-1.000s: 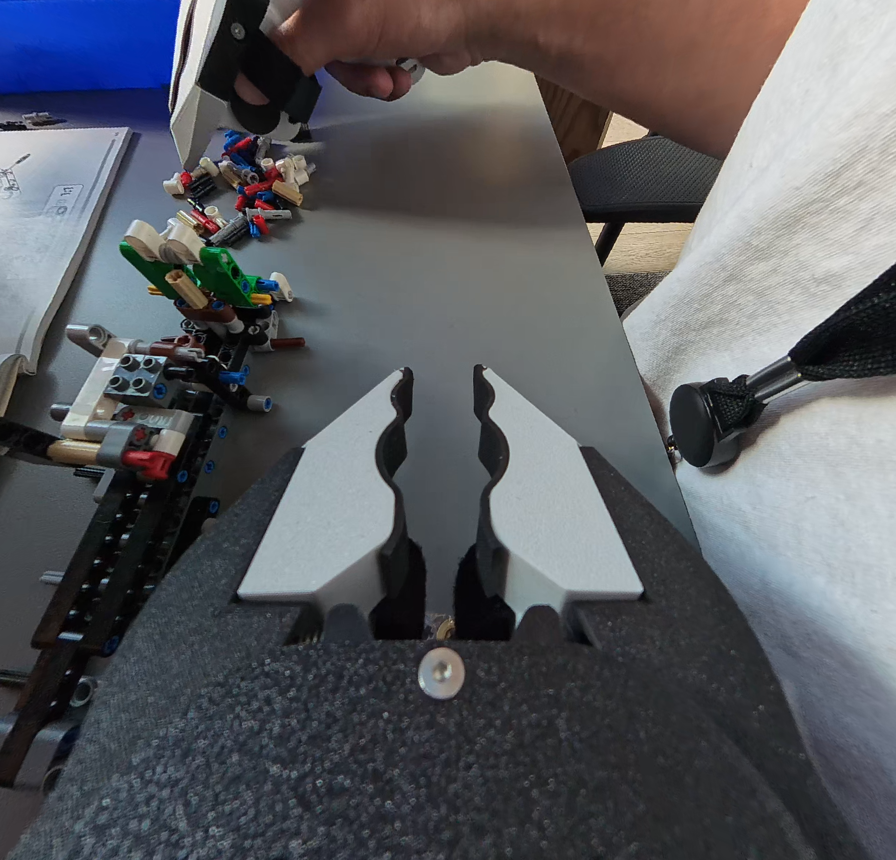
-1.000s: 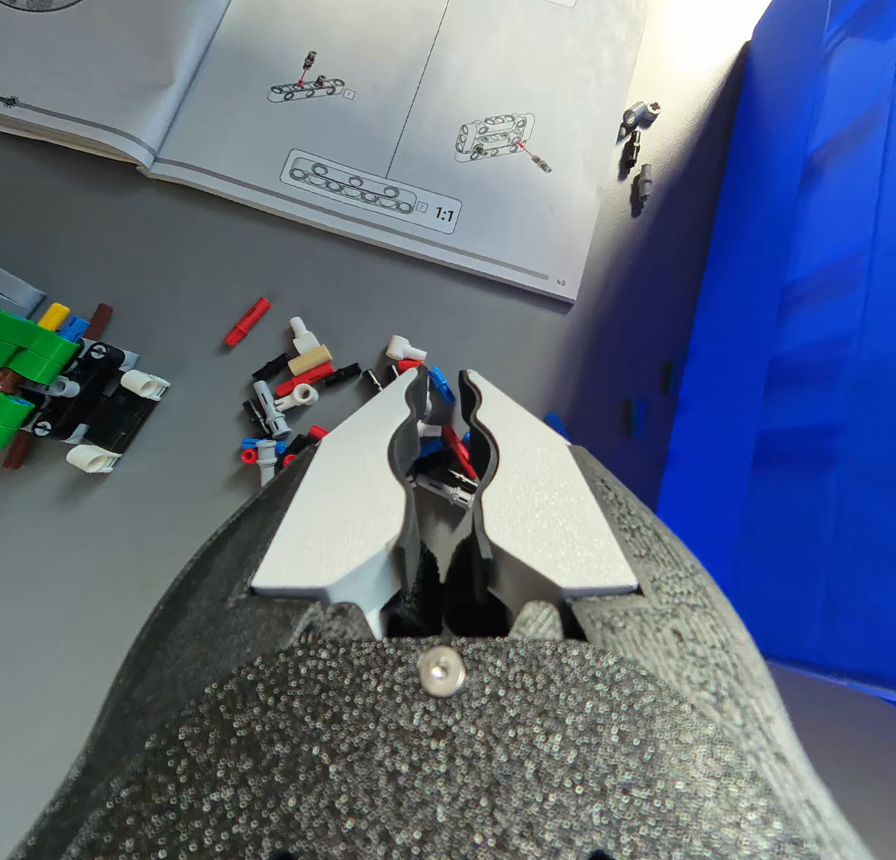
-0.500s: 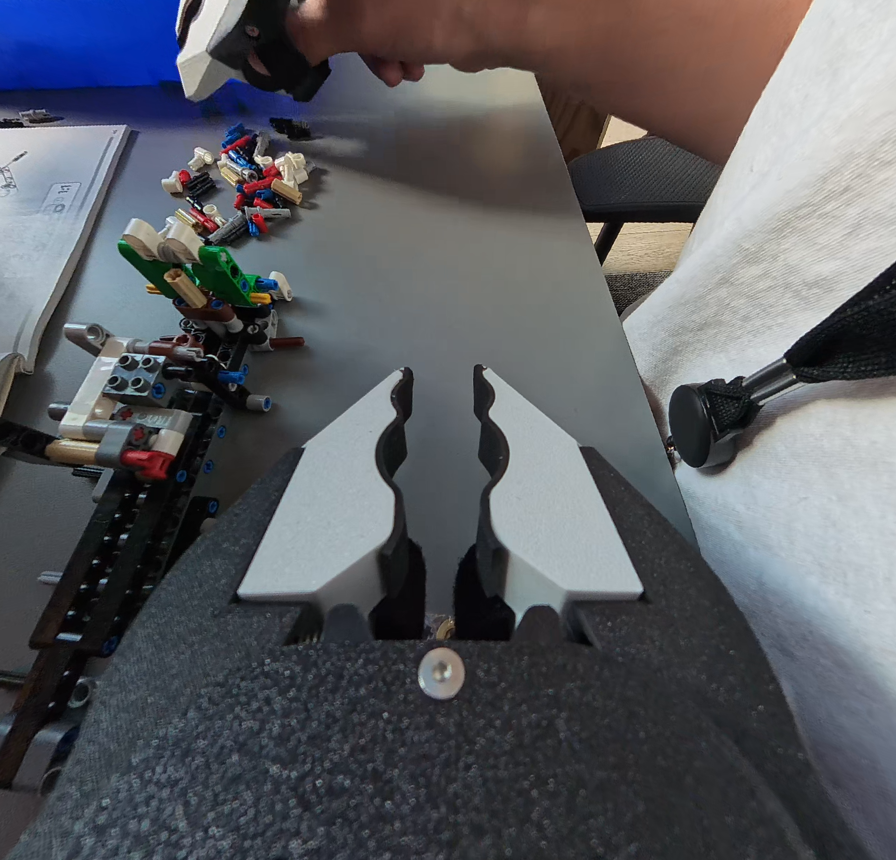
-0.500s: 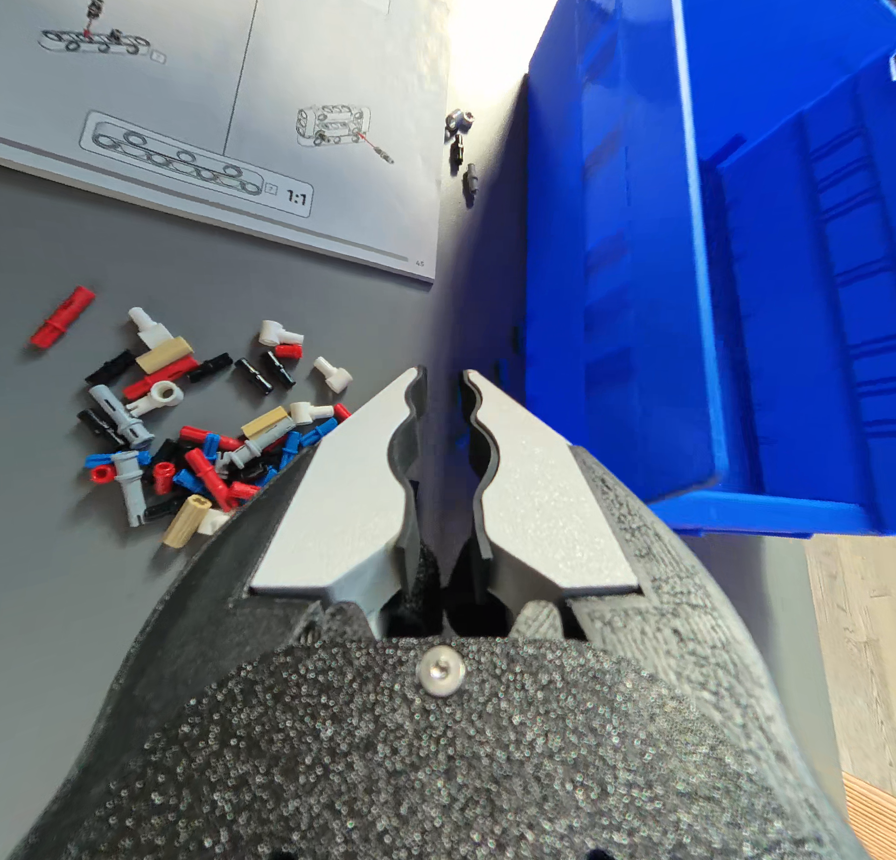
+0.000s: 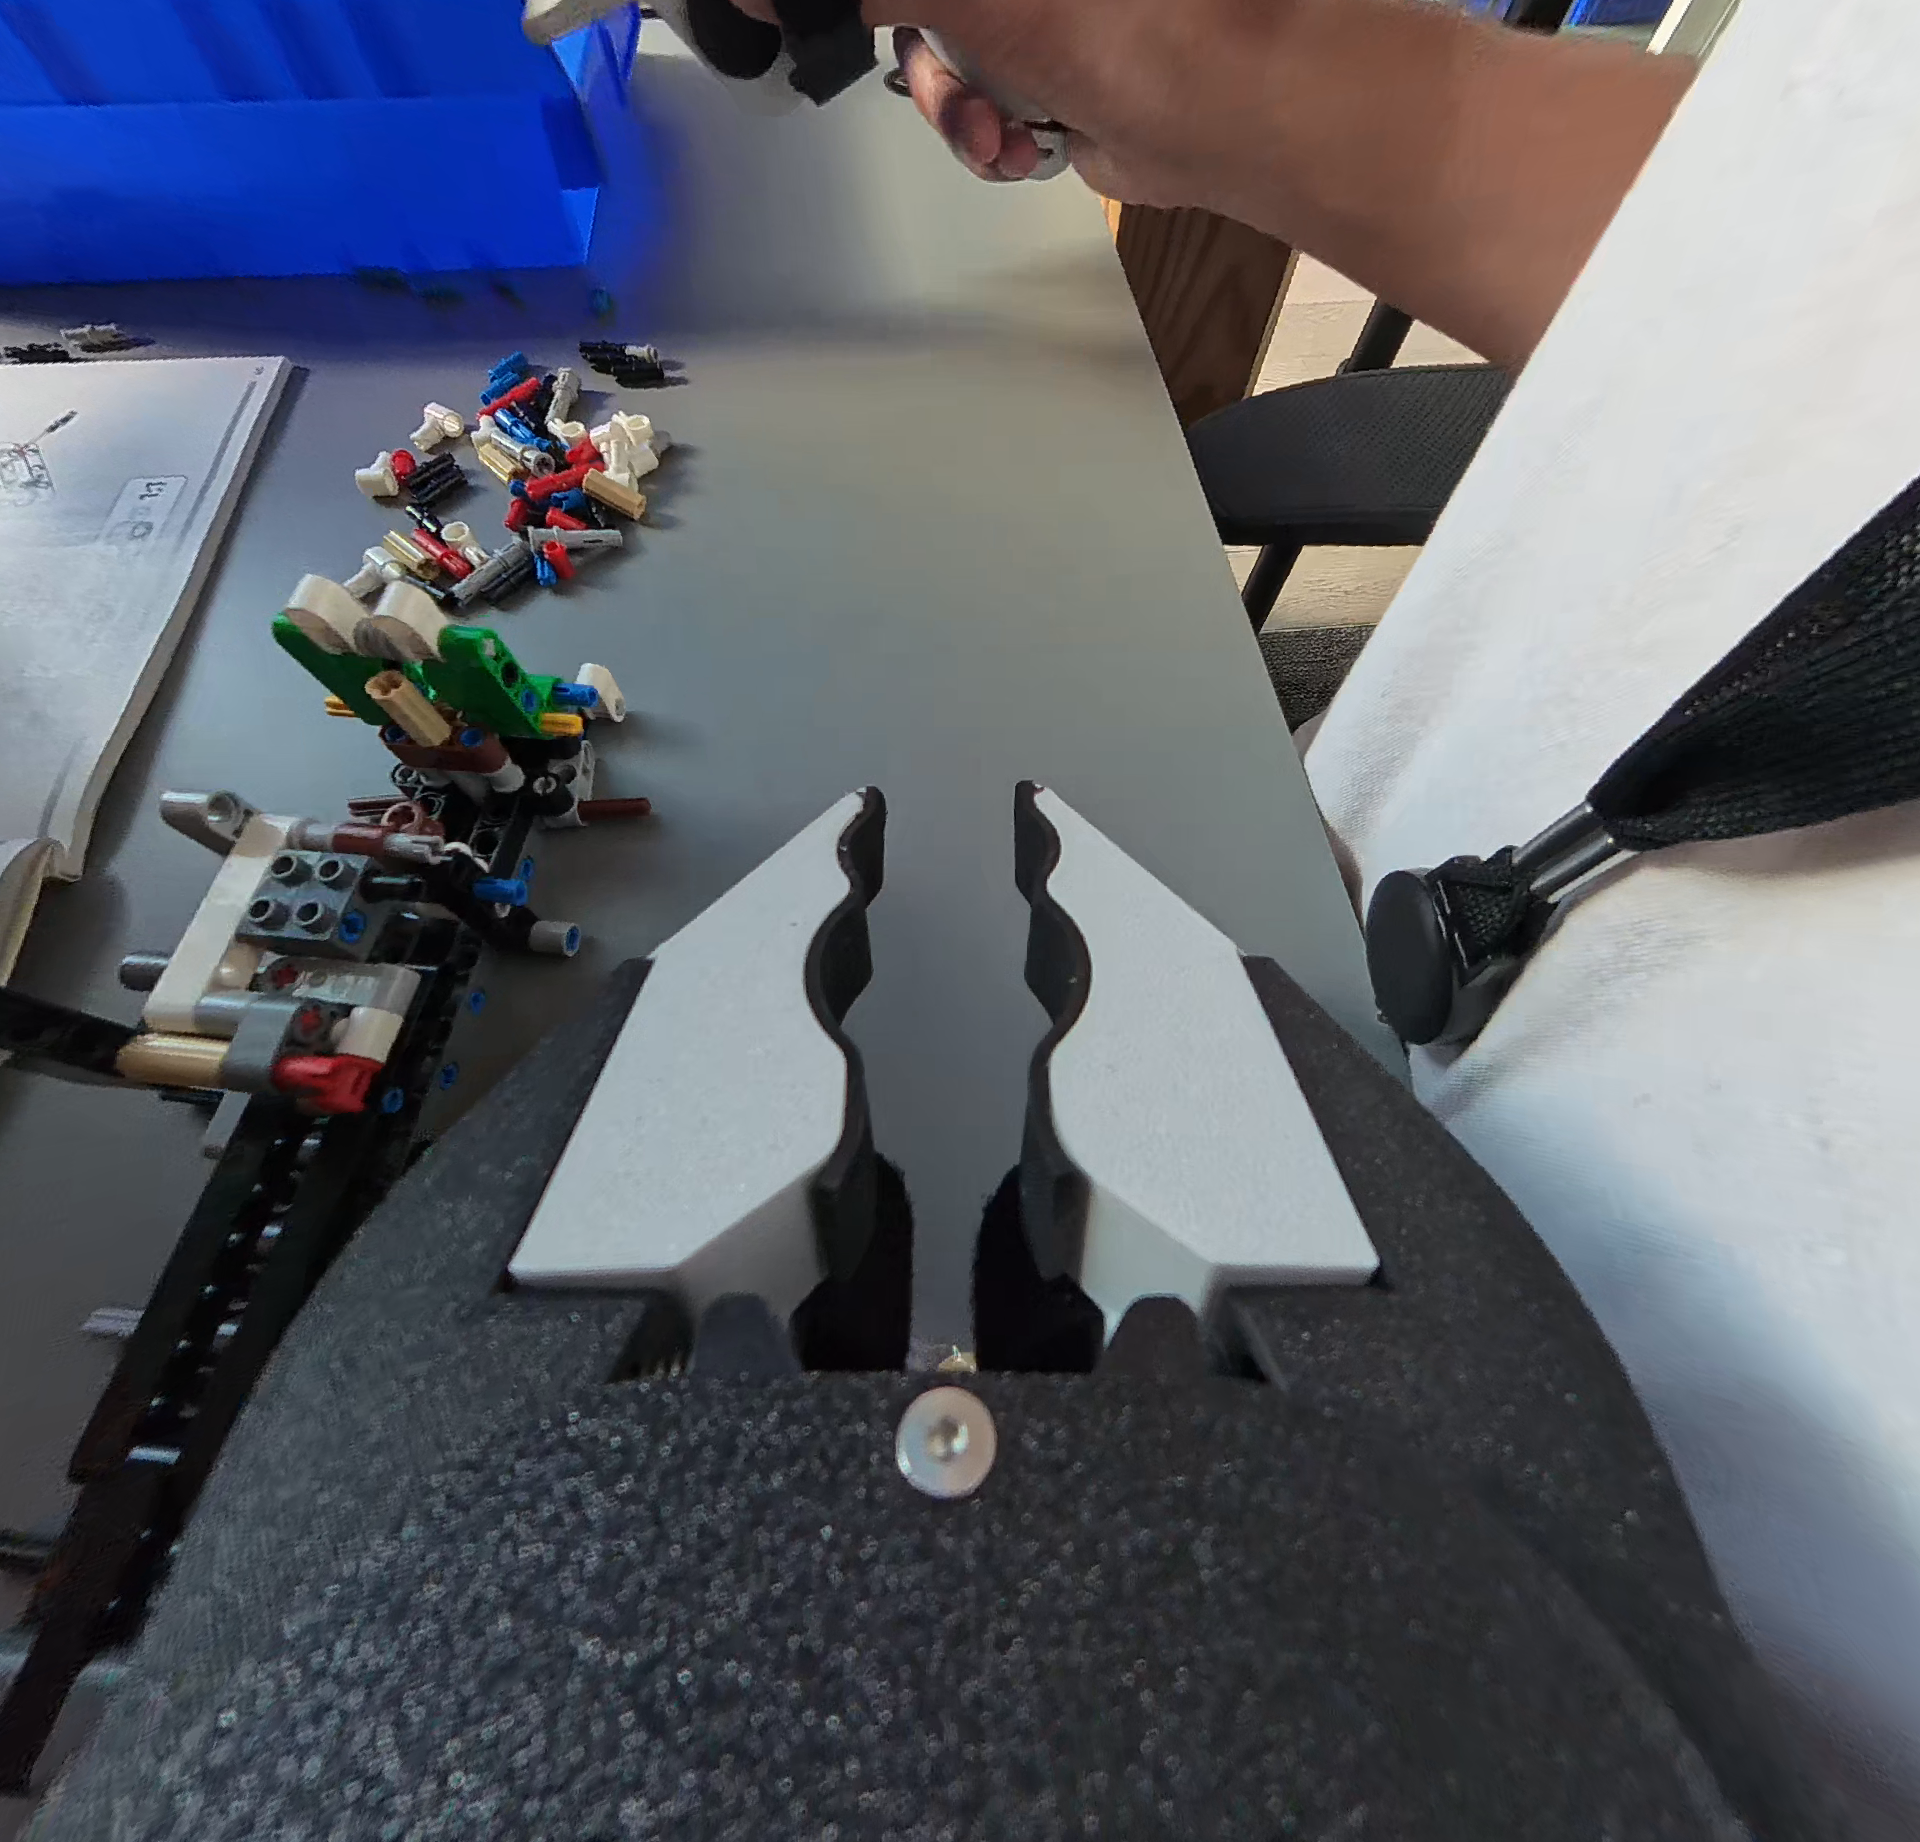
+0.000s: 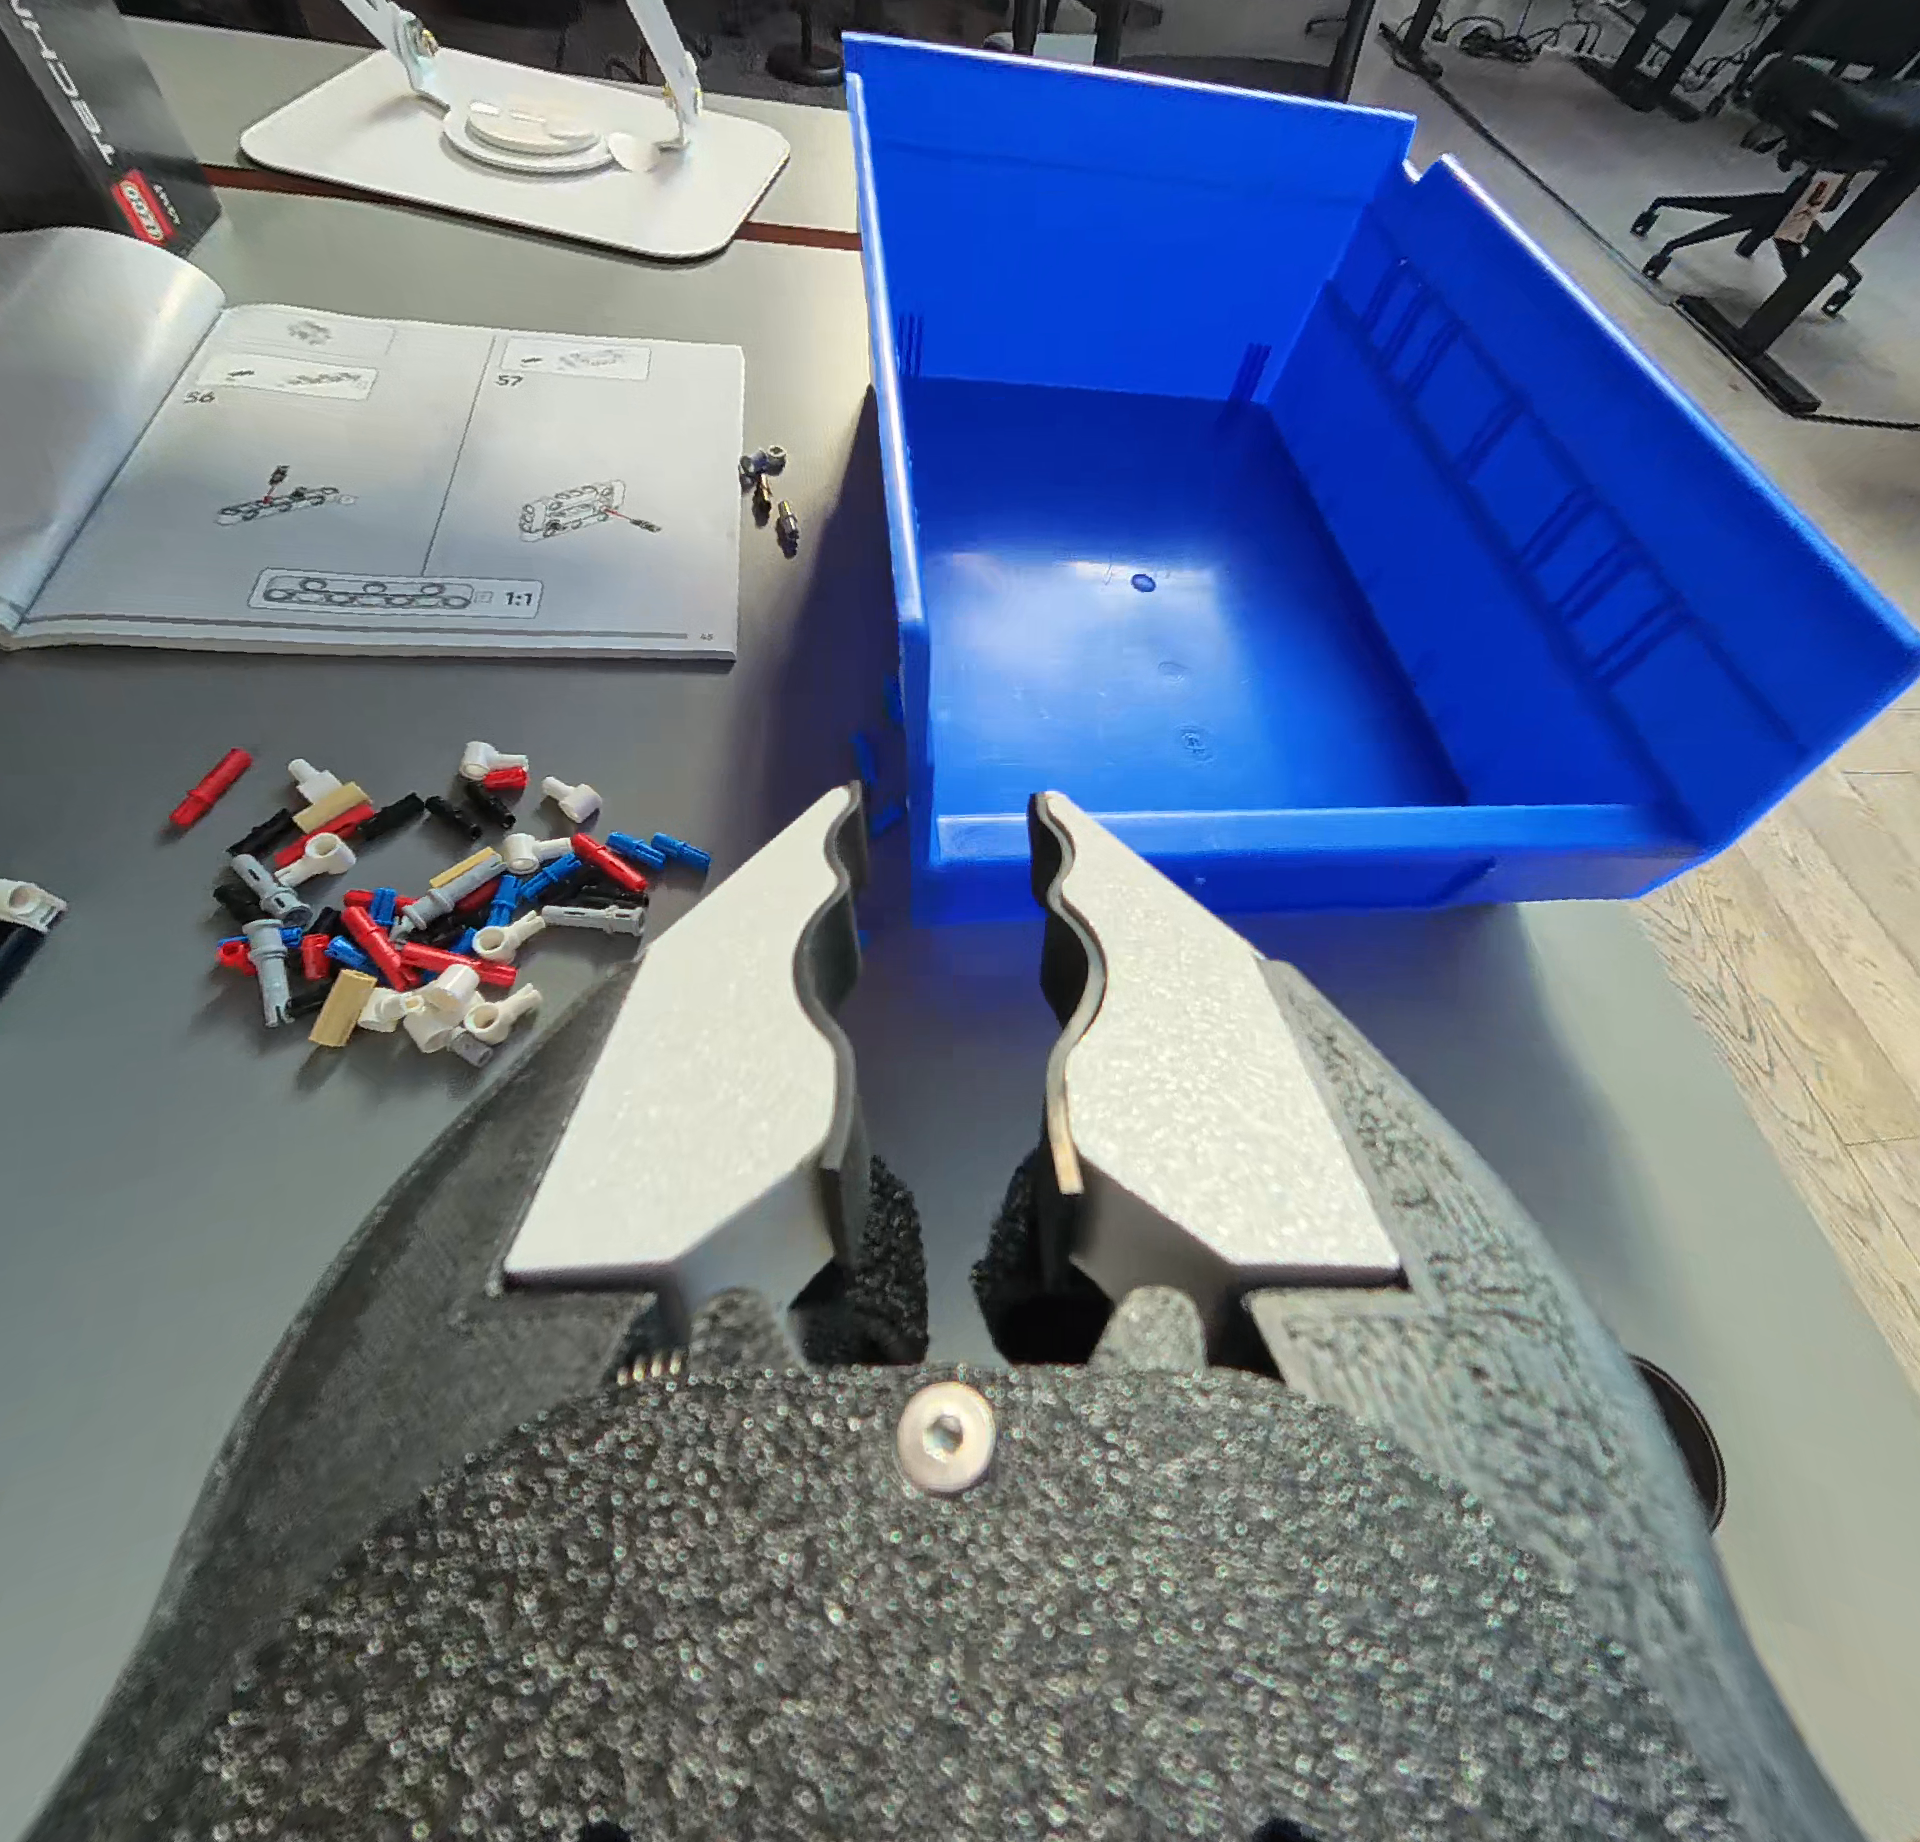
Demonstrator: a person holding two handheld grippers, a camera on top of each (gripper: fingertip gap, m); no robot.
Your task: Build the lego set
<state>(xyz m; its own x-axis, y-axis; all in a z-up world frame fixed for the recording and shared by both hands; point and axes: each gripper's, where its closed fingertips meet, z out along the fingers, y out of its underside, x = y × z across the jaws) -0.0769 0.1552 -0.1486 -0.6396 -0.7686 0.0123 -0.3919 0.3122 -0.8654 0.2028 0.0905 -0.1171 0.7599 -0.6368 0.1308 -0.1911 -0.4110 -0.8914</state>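
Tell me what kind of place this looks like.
Probably an office or lab workbench: a gray table with an open instruction booklet, loose toy building pieces, a blue bin, and office chairs behind.

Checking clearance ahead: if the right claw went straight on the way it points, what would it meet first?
Probably the near wall of the blue bin; the open right claw points at its front left corner, though depth is unclear.

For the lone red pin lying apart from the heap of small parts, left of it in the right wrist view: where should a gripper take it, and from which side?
Take the red pin at its middle, coming down from above with the fingers across its narrow width. It lies flat and slantwise on the grey table, clear of the heap of small parts, so both long sides are probably free. Turn the gripper to match its slant.
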